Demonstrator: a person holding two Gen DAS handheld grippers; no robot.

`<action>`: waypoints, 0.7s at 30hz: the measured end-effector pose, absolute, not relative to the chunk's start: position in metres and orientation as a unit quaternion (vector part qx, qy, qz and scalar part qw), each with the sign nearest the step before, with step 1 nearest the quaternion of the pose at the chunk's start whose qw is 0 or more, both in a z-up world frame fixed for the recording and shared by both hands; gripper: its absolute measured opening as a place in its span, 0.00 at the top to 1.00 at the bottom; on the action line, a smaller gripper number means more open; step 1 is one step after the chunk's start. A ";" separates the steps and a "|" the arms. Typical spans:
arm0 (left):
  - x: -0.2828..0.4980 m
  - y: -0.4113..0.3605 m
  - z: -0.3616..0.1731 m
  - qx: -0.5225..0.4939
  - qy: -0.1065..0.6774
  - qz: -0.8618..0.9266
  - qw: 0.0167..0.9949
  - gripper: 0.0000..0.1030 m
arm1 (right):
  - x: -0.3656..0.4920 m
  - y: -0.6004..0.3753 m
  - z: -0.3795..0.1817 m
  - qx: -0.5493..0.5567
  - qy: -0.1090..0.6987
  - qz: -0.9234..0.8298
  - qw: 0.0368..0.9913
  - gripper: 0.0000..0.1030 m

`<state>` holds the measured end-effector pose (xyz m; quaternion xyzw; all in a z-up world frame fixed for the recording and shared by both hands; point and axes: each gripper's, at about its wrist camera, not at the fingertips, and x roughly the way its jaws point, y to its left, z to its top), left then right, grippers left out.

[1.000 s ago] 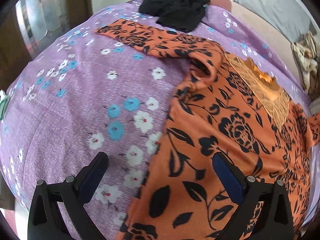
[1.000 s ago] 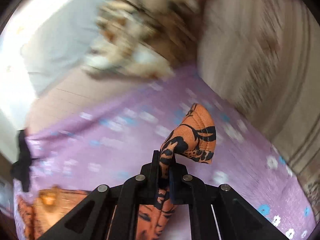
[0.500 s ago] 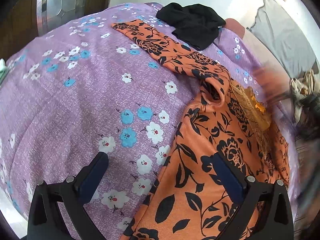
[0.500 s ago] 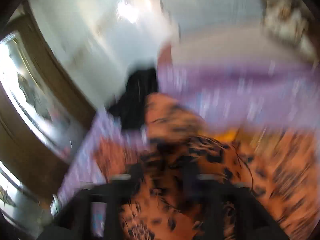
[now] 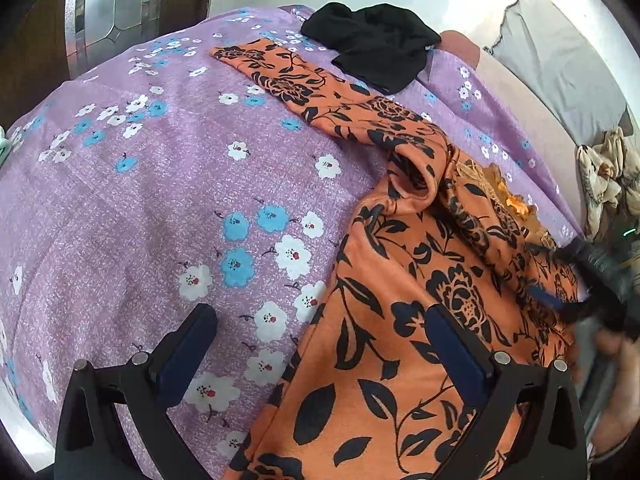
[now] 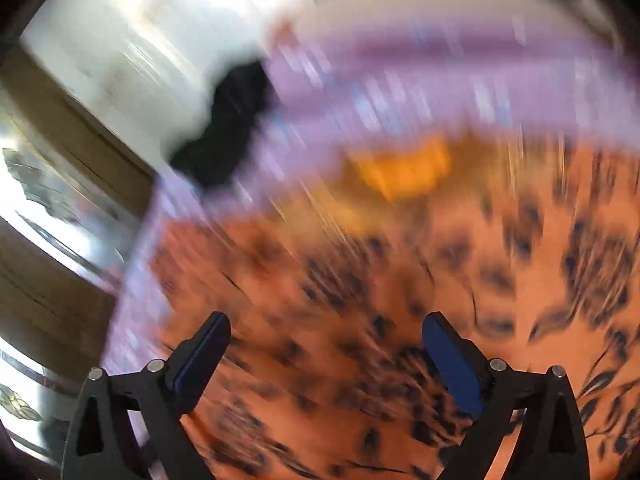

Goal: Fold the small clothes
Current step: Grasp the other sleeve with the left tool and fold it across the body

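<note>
Orange top point(image 5: 400, 360) hem btwn wide L gripper point(image 5: 320, 356) | R gripper point(image 6: 326, 356) just opened wide, empty | purple sheet point(image 5: 160, 200) free left

I see an orange top point(image 5: 400, 360) printed with black flowers and leaves, lying on a purple sheet point(image 5: 140, 200) dotted with white and blue blossoms. Beyond the top's sleeve, a plain black garment point(image 5: 376, 44) sits.
</note>
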<state>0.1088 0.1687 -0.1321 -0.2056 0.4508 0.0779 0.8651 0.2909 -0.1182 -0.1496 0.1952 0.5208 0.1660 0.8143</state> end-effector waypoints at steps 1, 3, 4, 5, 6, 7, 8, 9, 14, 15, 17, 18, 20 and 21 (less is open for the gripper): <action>0.110 0.167 -0.134 -0.196 0.455 0.077 0.865 0.00 | 0.282 -0.119 -0.137 0.180 0.486 0.170 0.838 0.07; 0.111 0.165 -0.136 -0.185 0.460 0.075 0.865 0.00 | 0.267 -0.121 -0.115 0.167 0.457 0.173 0.856 0.06; 0.112 0.165 -0.137 -0.186 0.462 0.077 0.864 0.00 | 0.259 -0.124 -0.107 0.164 0.440 0.178 0.865 0.06; 0.113 0.165 -0.138 -0.185 0.466 0.078 0.861 0.00 | 0.248 -0.127 -0.100 0.158 0.422 0.175 0.875 0.06; 0.114 0.166 -0.139 -0.182 0.471 0.075 0.860 0.00 | 0.235 -0.131 -0.095 0.150 0.402 0.173 0.886 0.06; 0.113 0.166 -0.139 -0.182 0.470 0.073 0.861 0.00 | 0.219 -0.135 -0.095 0.135 0.383 0.173 0.897 0.06; 0.112 0.166 -0.136 -0.178 0.475 0.066 0.859 0.00 | 0.207 -0.136 -0.096 0.118 0.376 0.165 0.904 0.06; 0.112 0.167 -0.134 -0.181 0.478 0.062 0.857 0.00 | 0.196 -0.137 -0.104 0.103 0.374 0.153 0.909 0.06; 0.122 0.206 -0.087 -0.276 0.410 0.002 0.869 0.00 | 0.175 -0.154 -0.159 0.145 0.402 0.153 0.891 0.06; 0.129 0.213 -0.081 -0.280 0.403 -0.006 0.872 0.00 | 0.175 -0.156 -0.156 0.153 0.392 0.157 0.893 0.06; 0.159 0.239 -0.066 -0.295 0.383 -0.009 0.875 0.00 | 0.181 -0.157 -0.160 0.164 0.396 0.163 0.889 0.05; 0.171 0.248 -0.064 -0.303 0.378 -0.009 0.875 0.00 | 0.181 -0.159 -0.162 0.166 0.396 0.164 0.888 0.05; 0.211 0.279 -0.066 -0.339 0.373 -0.008 0.864 0.00 | 0.182 -0.158 -0.163 0.164 0.391 0.166 0.890 0.05; 0.230 0.291 -0.070 -0.354 0.375 -0.007 0.857 0.00 | 0.179 -0.161 -0.165 0.164 0.389 0.166 0.891 0.05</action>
